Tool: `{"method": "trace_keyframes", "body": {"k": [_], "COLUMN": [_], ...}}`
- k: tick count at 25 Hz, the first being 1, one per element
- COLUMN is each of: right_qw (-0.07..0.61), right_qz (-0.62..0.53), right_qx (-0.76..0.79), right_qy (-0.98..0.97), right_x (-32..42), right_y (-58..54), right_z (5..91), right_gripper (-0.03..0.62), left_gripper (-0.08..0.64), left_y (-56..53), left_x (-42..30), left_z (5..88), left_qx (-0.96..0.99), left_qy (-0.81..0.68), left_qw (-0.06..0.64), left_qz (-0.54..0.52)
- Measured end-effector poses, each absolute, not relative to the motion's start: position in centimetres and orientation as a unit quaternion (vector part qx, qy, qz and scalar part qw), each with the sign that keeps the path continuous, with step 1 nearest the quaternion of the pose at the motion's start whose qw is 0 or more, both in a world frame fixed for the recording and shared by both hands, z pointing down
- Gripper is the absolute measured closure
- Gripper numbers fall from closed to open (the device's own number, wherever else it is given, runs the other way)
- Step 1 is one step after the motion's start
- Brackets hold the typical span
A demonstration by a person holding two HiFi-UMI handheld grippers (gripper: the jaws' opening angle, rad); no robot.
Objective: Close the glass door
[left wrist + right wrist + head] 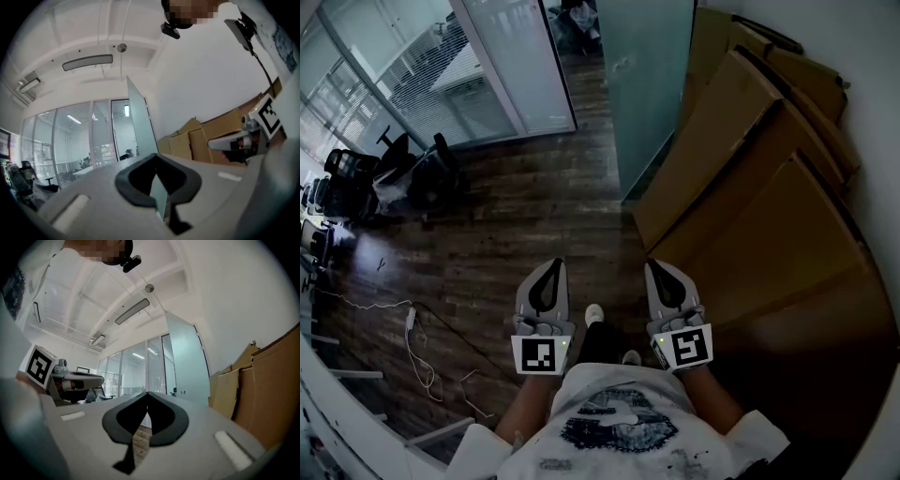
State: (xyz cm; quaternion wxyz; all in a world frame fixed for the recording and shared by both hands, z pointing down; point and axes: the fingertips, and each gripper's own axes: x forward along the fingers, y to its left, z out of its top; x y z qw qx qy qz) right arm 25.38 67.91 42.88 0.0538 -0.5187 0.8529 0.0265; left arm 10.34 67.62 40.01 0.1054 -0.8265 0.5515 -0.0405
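You stand on a dark wooden floor point(516, 216) with both forearms stretched straight out from your waist, elbows tucked near your sides. Your hands hold the two grippers side by side, close together but apart, both pointing level and forward. The left gripper point(553, 265) sits just left of your body's centre line, its marker cube point(539, 356) facing up at your wrist. Its jaws are pressed together at the tips with nothing between them. The right gripper point(657, 267) is level with it on the other side, its marker cube point(687, 347) also facing up. Its jaws are likewise closed tip to tip and empty. One shoe point(593, 314) shows between the two grippers.

The glass door point(647, 84), a tall frosted panel, stands swung open ahead of you and slightly to your right, well apart from both grippers. Neither gripper touches it. Large cardboard sheets point(750, 159) lean against the wall on your right, beside the door. To your left are a glass partition point(412, 84), black office chairs point(412, 173) and a white cable point(412, 337) lying on the floor
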Motion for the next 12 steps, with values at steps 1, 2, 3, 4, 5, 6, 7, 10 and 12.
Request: {"method": "trace_keyframes", "body": {"k": [1,2,3,4,5,6,7,10,12], "right_qw": [0.053,0.052,0.05,0.047,0.044,0.042,0.04,0.037,0.032], "right_qz": [0.027,0.027,0.026,0.024,0.022,0.022,0.023,0.027,0.026], "right_qx": [-0.518,-0.518,-0.517,-0.517,-0.517,-0.517,-0.518,-0.522,-0.526], "right_qy": [0.853,0.854,0.854,0.854,0.854,0.855,0.854,0.852,0.849], "right_x": [25.3,25.2,25.0,24.8,24.6,24.3,24.0,23.2,22.8], "right_y": [67.6,67.2,66.7,66.2,65.7,65.1,64.5,62.2,60.4], "right_z": [43.0,43.1,43.3,43.5,43.8,44.0,44.1,44.2,44.3], "right_gripper": [0.584,0.584,0.584,0.584,0.584,0.584,0.584,0.584,0.584], "left_gripper": [0.561,0.561,0.561,0.561,0.561,0.561,0.561,0.561,0.561], "left_y": [67.3,66.9,66.5,66.0,65.4,64.8,64.1,61.4,59.5], "left_x": [10.3,10.2,10.1,9.9,9.6,9.3,8.9,7.9,7.6], "left_z": [40.1,40.2,40.3,40.4,40.6,40.8,41.0,41.6,41.6], "left_qx": [-0.826,-0.827,-0.827,-0.827,-0.827,-0.827,-0.827,-0.829,-0.831], "left_qy": [0.552,0.551,0.55,0.549,0.549,0.55,0.551,0.55,0.548], "left_qw": [0.105,0.106,0.108,0.111,0.112,0.11,0.107,0.1,0.092], "left_qz": [-0.04,-0.042,-0.044,-0.043,-0.04,-0.037,-0.036,-0.039,-0.035]}}
